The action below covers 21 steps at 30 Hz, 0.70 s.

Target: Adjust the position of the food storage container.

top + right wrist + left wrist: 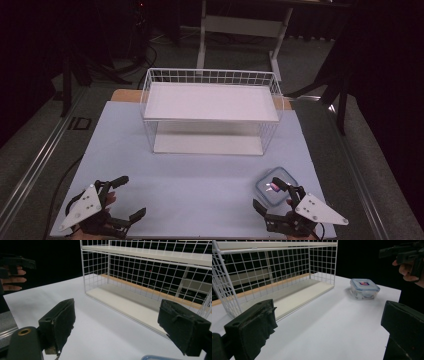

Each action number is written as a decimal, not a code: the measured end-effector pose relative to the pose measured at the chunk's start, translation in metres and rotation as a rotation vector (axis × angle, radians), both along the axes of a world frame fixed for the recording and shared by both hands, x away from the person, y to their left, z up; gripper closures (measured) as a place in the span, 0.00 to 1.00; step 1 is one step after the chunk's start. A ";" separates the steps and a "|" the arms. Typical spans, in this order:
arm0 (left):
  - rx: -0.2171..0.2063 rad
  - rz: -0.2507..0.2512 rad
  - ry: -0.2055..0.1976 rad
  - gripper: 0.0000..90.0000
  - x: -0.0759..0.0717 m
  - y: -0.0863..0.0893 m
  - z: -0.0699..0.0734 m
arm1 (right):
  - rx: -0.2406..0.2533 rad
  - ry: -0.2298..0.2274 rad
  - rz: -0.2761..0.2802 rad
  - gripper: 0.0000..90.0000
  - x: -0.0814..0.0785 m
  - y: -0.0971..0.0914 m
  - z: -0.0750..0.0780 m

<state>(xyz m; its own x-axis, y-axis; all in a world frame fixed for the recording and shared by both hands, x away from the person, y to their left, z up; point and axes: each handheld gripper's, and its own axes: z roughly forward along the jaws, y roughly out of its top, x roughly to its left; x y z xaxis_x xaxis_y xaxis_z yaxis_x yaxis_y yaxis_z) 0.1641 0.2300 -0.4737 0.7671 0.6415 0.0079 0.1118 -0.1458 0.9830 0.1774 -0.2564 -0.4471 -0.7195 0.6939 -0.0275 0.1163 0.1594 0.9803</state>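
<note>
A small clear food container (276, 186) with a blue-rimmed lid sits near the front right of the pale table (200, 170). My right gripper (270, 195) hovers right beside it, open, and its far jaw overlaps the box's near edge. In the right gripper view, the right gripper (117, 325) holds nothing, and the container's rim (160, 357) peeks in at the bottom. My left gripper (129, 197) is at the front left, open with nothing in it. The left gripper (328, 325) faces the container (364, 288) across bare table.
A white wire rack (212, 110) with a shelf board on top and an open lower level stands at the middle back of the table. Table edges lie close to both grippers. A desk frame (240, 30) and dark floor lie beyond. A cable (65, 175) trails at the left.
</note>
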 end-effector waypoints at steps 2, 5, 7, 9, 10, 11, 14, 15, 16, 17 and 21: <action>0.001 -0.003 0.001 0.01 0.000 -0.001 0.000 | -0.015 -0.013 0.005 0.16 -0.002 0.002 0.001; -0.003 -0.003 -0.004 0.01 -0.002 -0.002 0.000 | -0.015 -0.021 0.019 0.16 -0.003 0.006 0.003; 0.004 -0.006 -0.009 0.01 -0.003 -0.002 0.001 | -0.031 -0.023 0.005 0.15 -0.003 0.008 0.006; 0.002 -0.005 -0.012 0.01 -0.003 -0.002 0.001 | -0.015 -0.024 0.006 0.13 -0.004 0.009 0.009; 0.000 -0.004 -0.010 0.01 -0.002 -0.002 0.001 | -0.003 -0.021 0.005 0.13 -0.003 0.008 0.011; 0.000 -0.004 -0.010 0.01 -0.002 -0.002 0.001 | -0.003 -0.021 0.005 0.13 -0.003 0.008 0.011; -0.003 -0.005 -0.004 0.01 -0.002 -0.003 0.000 | 0.016 -0.003 -0.008 0.12 0.003 0.005 0.017; 0.000 -0.007 -0.005 0.01 -0.002 -0.004 0.000 | 0.020 -0.003 -0.023 0.13 0.005 0.004 0.017; 0.000 -0.008 -0.005 0.01 -0.002 -0.004 0.000 | 0.020 0.006 -0.020 0.12 0.008 0.004 0.017; -0.002 -0.008 -0.006 0.01 -0.002 -0.004 0.000 | 0.015 0.013 -0.026 0.12 0.012 0.003 0.018; 0.001 -0.008 -0.004 0.01 -0.001 -0.004 -0.001 | -0.050 -0.041 -0.076 0.13 0.023 -0.005 0.024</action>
<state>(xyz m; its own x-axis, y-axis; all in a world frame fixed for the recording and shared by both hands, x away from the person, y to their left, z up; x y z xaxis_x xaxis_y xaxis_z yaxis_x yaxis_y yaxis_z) 0.1629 0.2255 -0.4749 0.7722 0.6353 0.0121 0.1063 -0.1479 0.9833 0.2004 -0.2614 -0.4235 -0.6622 0.7437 -0.0915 0.0900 0.2002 0.9756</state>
